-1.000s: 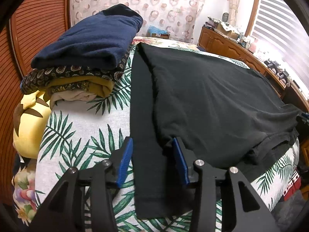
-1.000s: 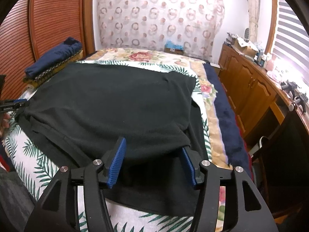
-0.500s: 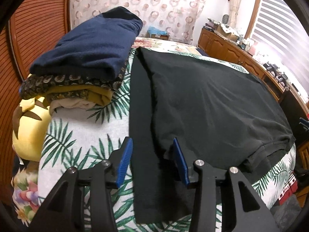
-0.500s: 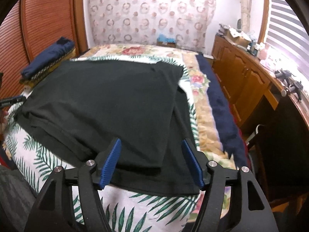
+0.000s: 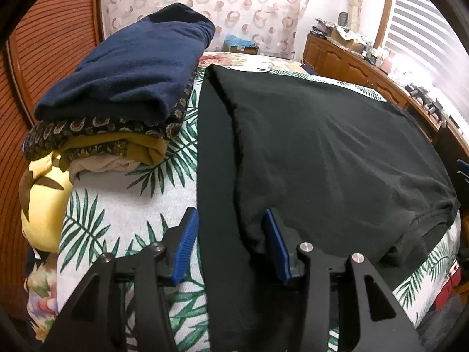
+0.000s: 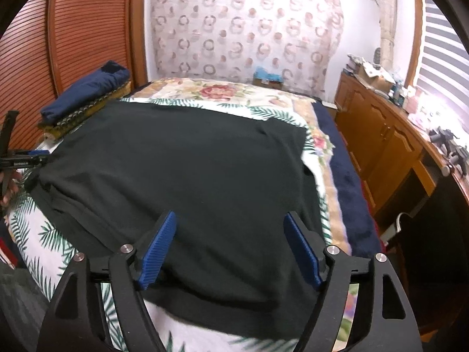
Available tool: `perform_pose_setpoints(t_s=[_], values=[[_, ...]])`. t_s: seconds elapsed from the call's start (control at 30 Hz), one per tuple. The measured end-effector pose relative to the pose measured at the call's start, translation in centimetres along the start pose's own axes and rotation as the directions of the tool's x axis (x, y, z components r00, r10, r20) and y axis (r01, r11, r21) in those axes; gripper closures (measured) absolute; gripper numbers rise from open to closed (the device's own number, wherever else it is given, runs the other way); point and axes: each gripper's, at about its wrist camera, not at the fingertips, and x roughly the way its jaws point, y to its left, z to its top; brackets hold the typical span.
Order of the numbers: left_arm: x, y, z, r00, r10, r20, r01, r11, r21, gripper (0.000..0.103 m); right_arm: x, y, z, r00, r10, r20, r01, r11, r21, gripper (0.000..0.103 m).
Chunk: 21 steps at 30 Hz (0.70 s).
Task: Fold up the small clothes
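A black garment (image 5: 322,152) lies spread on the palm-leaf bed cover, with an upper layer folded over a lower layer; it also shows in the right wrist view (image 6: 190,176). My left gripper (image 5: 231,243) is open, its blue pads (image 5: 187,243) straddling the garment's left edge near the front. My right gripper (image 6: 228,246) is open and empty, hovering over the garment's near right part. The left gripper (image 6: 23,158) shows at the far left of the right wrist view.
A stack of folded clothes (image 5: 123,96) topped by a navy one sits left of the garment. A yellow pillow (image 5: 44,202) lies below it. Wooden cabinets (image 6: 390,146) with clutter line the right. A slatted wooden door (image 6: 73,35) stands at left.
My right gripper has opened wider, let go of the folded edge and pulled back from it. My left gripper has stayed open at the left edge, shifting slightly.
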Motion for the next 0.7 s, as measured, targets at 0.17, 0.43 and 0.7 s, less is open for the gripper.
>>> perform_pose_setpoints(t_s=[0.17, 0.43, 0.7], values=[[0.4, 0.0, 0.7, 1.0, 0.001, -0.021, 0.0, 1.0, 0.022, 0.055, 2.6, 1.4, 0.0, 0.999, 0.027, -0.028, -0.027, 1.0, -0.014, 0.025], [0.4, -0.4, 0.8, 0.998, -0.063, -0.023, 0.065, 0.996, 0.063, 0.077, 5.9, 1.9, -1.1, 0.995, 0.006, -0.104, -0.009, 0.999, -0.031, 0.025], [-0.6, -1.5, 0.8, 0.995, -0.095, 0.022, 0.093, 0.992, 0.08, 0.098, 6.3, 1.1, -2.0, 0.994, 0.055, -0.093, -0.054, 0.998, 0.019, 0.024]])
